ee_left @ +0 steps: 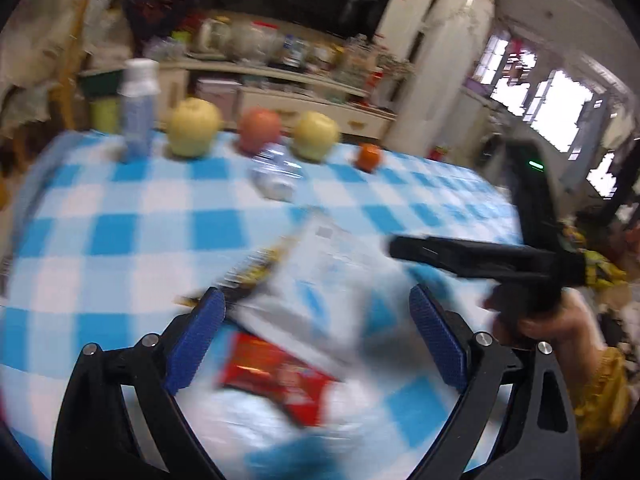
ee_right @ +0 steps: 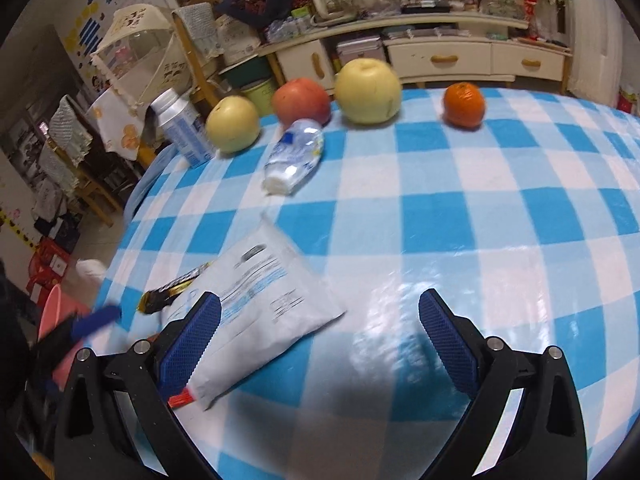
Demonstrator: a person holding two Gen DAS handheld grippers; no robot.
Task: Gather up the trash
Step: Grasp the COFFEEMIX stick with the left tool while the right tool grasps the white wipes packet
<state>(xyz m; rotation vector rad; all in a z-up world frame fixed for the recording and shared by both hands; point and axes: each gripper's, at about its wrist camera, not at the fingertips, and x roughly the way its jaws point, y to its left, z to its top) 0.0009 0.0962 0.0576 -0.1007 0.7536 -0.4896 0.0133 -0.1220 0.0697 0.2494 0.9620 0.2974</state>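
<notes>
Checked bench [ee_right: 440,216], wrappers at seven o'clock.
Both tongs [ee_left: 316,320] [ee_right: 320,328] gape empty; the white pouch [ee_right: 256,300] could slide away untrapped.

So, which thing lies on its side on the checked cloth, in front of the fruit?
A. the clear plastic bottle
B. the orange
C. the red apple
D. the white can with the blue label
A: the clear bottle lies flat on the cloth, just in front of the red apple, while the can stands upright.
</notes>
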